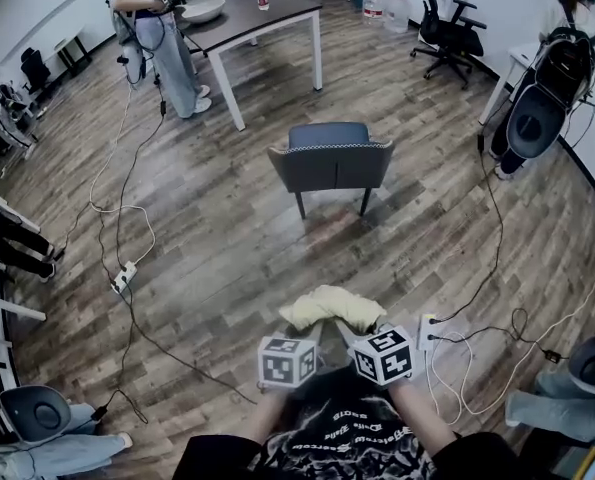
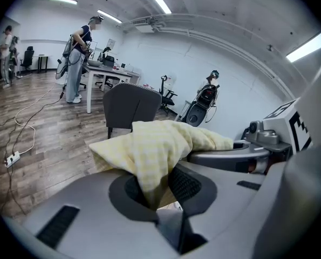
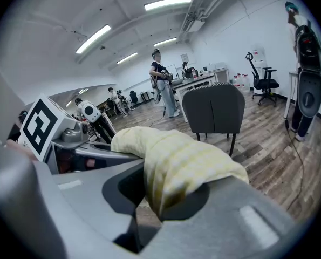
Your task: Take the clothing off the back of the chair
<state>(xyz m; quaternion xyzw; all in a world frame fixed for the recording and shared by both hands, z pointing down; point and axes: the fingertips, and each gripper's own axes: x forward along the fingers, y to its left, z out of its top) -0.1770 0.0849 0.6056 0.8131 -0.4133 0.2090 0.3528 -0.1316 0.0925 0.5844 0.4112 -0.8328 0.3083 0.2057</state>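
Observation:
A pale yellow checked garment (image 1: 333,308) hangs bunched between my two grippers, well clear of the grey chair (image 1: 332,158), whose back is bare. My left gripper (image 1: 312,336) is shut on one end of the garment (image 2: 157,150), with cloth drooping over its jaws. At the other end (image 3: 176,163), my right gripper (image 1: 362,336) is likewise shut on the cloth. In both gripper views the chair stands a short way ahead (image 2: 129,106) (image 3: 214,109), facing away from me.
Cables and a power strip (image 1: 124,276) trail over the wooden floor at left; another strip (image 1: 427,333) lies close at right. A table (image 1: 252,18) with a person (image 1: 162,38) stands beyond the chair. An office chair (image 1: 449,28) and a second person (image 1: 552,78) are at right.

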